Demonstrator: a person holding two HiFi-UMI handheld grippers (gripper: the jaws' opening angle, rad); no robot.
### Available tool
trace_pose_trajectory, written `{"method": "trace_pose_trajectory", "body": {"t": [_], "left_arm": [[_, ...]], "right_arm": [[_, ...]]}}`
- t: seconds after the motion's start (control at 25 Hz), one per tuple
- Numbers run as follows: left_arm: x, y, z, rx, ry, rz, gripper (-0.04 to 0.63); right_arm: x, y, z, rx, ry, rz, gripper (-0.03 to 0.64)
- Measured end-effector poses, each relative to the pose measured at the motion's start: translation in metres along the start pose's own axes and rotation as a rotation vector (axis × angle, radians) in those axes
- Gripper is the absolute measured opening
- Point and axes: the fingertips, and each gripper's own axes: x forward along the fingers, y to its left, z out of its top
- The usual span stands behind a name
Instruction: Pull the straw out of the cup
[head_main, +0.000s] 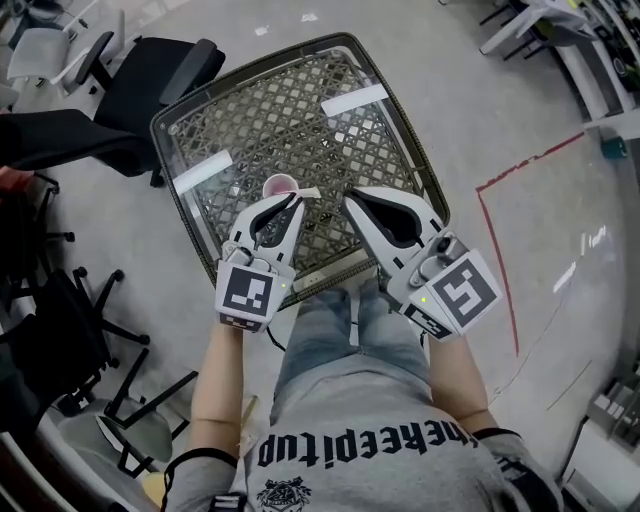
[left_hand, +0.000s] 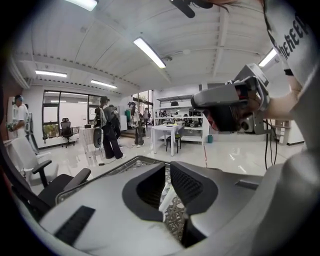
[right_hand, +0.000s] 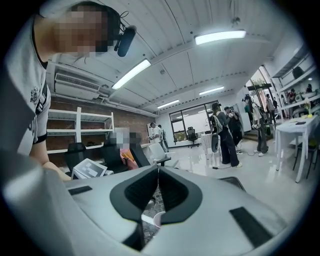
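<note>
A small pink-rimmed cup (head_main: 281, 185) stands on the glass-topped lattice table (head_main: 330, 130), just beyond my left gripper (head_main: 296, 203). The pale straw (head_main: 308, 192) lies outside the cup, to its right, by the left fingertips. In the left gripper view the straw (left_hand: 168, 194) runs through the narrow gap between the jaws, and the pads do not seem to press on it. My right gripper (head_main: 348, 198) hovers a little to the right with its tips together and nothing in them. Under its jaws, the right gripper view shows the cup (right_hand: 159, 218) and the straw (right_hand: 146, 218).
Black office chairs (head_main: 150, 80) crowd the table's left side. Two white strips (head_main: 355, 100) lie on the glass. Red tape (head_main: 500, 260) marks the floor at the right. People, desks and shelves stand far off in the room.
</note>
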Motion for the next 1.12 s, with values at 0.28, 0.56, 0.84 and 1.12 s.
{"method": "trace_pose_trajectory", "body": {"t": [0.28,0.56,0.84,1.12], "left_arm": [[0.017,-0.003,-0.038,0.049,0.087,-0.029,0.102],[0.036,-0.004,-0.069,0.064,0.149,-0.042,0.132],[0.049,-0.005,-0.087,0.109,0.211,-0.053,0.153],[0.055,-0.006,-0.101,0.122,0.240,-0.050,0.172]], "right_arm": [[0.005,-0.003,-0.004,0.003,0.013,0.002,0.021],[0.004,-0.011,-0.015,0.014,0.031,-0.015,0.021],[0.002,-0.014,-0.021,0.022,0.042,-0.024,0.020],[0.000,-0.017,-0.023,0.025,0.045,-0.029,0.021]]}}
